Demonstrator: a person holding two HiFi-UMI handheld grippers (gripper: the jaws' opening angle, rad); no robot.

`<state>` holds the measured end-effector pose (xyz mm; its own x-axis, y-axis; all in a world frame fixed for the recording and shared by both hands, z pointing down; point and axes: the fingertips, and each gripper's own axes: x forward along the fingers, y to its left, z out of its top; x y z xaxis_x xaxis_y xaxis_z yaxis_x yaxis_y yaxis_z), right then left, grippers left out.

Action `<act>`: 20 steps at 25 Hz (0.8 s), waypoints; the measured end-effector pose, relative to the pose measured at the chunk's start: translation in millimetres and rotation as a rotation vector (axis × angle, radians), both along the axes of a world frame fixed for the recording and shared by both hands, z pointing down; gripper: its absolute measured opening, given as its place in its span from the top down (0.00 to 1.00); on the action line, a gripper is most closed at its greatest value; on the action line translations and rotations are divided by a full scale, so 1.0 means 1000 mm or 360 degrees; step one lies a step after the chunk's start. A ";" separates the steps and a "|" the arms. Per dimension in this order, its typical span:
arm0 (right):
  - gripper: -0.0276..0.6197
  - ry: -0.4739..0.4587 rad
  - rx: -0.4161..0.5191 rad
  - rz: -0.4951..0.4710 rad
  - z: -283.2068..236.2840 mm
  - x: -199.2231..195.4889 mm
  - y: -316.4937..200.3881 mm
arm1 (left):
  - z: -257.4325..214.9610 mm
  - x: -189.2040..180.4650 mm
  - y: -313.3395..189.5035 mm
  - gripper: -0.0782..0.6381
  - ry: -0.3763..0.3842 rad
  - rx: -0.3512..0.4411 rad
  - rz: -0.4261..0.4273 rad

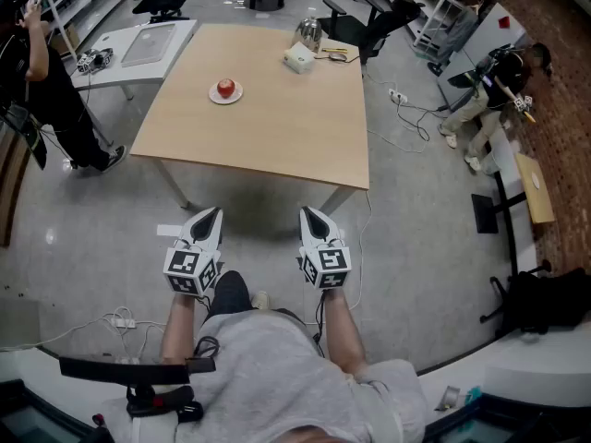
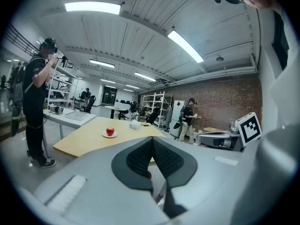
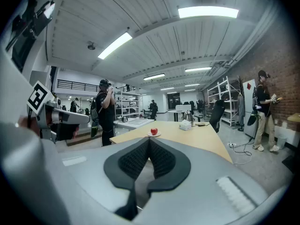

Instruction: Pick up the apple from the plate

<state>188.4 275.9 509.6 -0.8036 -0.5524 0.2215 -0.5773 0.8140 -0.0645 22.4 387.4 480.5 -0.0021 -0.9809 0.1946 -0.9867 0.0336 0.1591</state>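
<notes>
– Wood, pale and mostly bare: that is the table [image 1: 277,127]. It stands on a grey floor [image 1: 425,247] with cables [image 1: 406,118] trailing over it.
– And the room?
– It is a workshop hall. A brick wall [image 2: 220,97] runs along one side, with shelving [image 3: 229,102] and strip lights [image 3: 206,11] overhead. A white desk [image 1: 102,74] beside the table carries a laptop [image 1: 148,44].
– Where is the apple?
– The apple [image 1: 226,88] sits on a white plate [image 1: 237,96] on the far left part of the table, well apart from both grippers. A white box [image 1: 298,59] and a metal kettle [image 1: 308,32] stand near the far edge.
– The claws?
– The left gripper [image 1: 214,212] and right gripper [image 1: 307,212] hang side by side, short of the near edge. Each has its jaws pressed together with nothing between them.
– Anything unclear?
– The bits beside the kettle are too small to name. A person in black [image 1: 46,81] is cut off at the left edge, and the table's far legs are hidden under its top.
</notes>
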 end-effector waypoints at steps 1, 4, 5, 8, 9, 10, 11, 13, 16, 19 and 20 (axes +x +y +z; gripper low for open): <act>0.95 -0.0013 -0.0007 -0.0004 -0.002 0.000 0.000 | -0.003 0.000 -0.001 0.87 -0.0007 0.0001 -0.0004; 0.95 -0.0043 -0.0029 -0.0011 -0.006 -0.001 -0.004 | -0.008 -0.003 -0.006 0.87 -0.0016 0.0008 -0.0012; 0.95 -0.0048 -0.0033 -0.0012 -0.005 -0.003 -0.006 | -0.008 -0.005 -0.008 0.87 -0.0015 0.0009 -0.0016; 0.95 -0.0049 -0.0034 -0.0015 -0.002 -0.010 -0.015 | -0.003 -0.011 -0.017 0.87 -0.0010 0.0005 -0.0026; 0.95 -0.0047 -0.0033 -0.0016 -0.002 -0.012 -0.019 | -0.002 -0.013 -0.020 0.87 -0.0009 0.0004 -0.0027; 0.95 -0.0044 -0.0031 -0.0018 -0.002 -0.015 -0.022 | -0.001 -0.015 -0.024 0.87 -0.0007 0.0002 -0.0028; 0.95 -0.0038 -0.0029 -0.0021 -0.001 -0.017 -0.026 | 0.000 -0.017 -0.028 0.87 -0.0007 0.0002 -0.0028; 0.95 -0.0018 -0.0025 -0.0037 0.001 -0.025 -0.034 | 0.001 -0.023 -0.038 0.87 -0.0014 0.0001 -0.0024; 0.95 -0.0003 -0.0033 -0.0059 0.003 -0.039 -0.050 | 0.004 -0.035 -0.058 0.87 -0.0018 -0.0003 -0.0020; 0.95 -0.0007 -0.0030 -0.0059 0.001 -0.055 -0.070 | 0.004 -0.051 -0.080 0.87 -0.0003 0.0000 -0.0020; 0.95 -0.0008 -0.0027 -0.0061 0.000 -0.061 -0.077 | 0.003 -0.057 -0.088 0.87 -0.0001 0.0004 -0.0020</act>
